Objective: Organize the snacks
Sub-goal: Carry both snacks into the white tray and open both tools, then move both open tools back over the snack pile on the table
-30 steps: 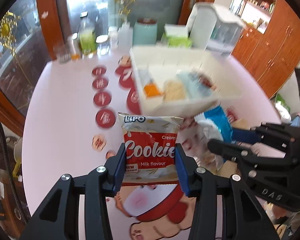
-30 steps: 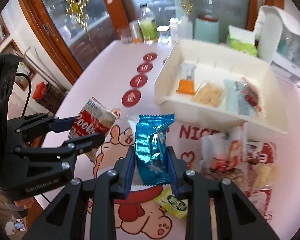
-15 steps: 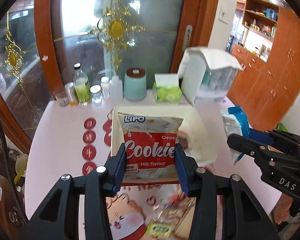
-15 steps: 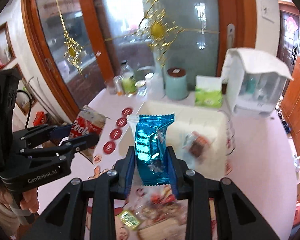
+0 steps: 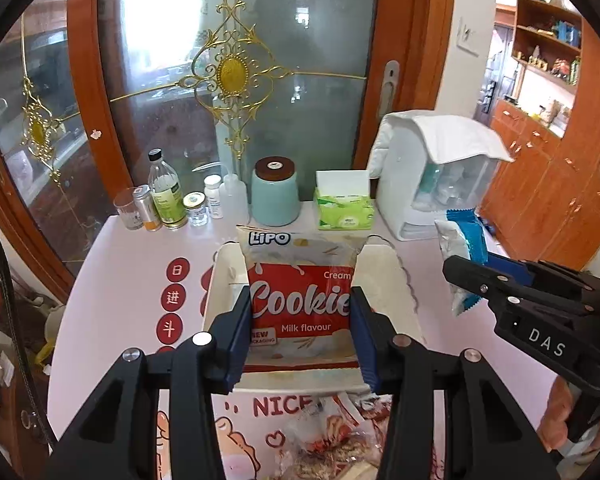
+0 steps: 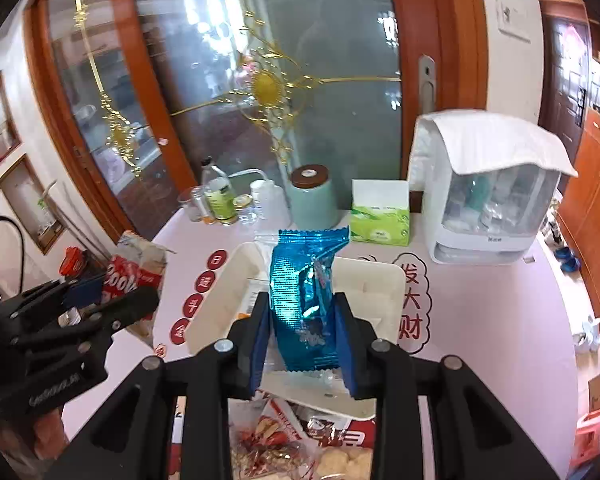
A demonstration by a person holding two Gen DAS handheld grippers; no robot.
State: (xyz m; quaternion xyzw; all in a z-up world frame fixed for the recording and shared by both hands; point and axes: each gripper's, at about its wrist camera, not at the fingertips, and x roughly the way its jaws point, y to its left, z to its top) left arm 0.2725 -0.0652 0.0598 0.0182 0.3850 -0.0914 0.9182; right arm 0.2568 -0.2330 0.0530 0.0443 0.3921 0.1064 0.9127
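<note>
My left gripper point(image 5: 300, 320) is shut on a red and white Lipo cookie packet point(image 5: 300, 292), held upright in the air in front of the white divided tray point(image 5: 388, 280). My right gripper point(image 6: 302, 332) is shut on a blue foil snack packet point(image 6: 304, 300), also held above the tray point(image 6: 376, 300). Each gripper shows in the other's view: the right one with the blue packet point(image 5: 464, 248) at right, the left one with the cookie packet point(image 6: 132, 276) at left. Loose snack packets point(image 5: 332, 440) lie on the mat in front of the tray.
At the table's back stand bottles and jars point(image 5: 168, 204), a teal canister point(image 5: 276, 192), a green tissue box point(image 5: 344, 208) and a white dispenser point(image 5: 432, 172). A glass door is behind them. Wooden cabinets point(image 5: 560, 184) stand at right.
Both grippers have lifted and tilted up with their packets, away from the snack pile. The view swung from the table top to the tray and back wall.
</note>
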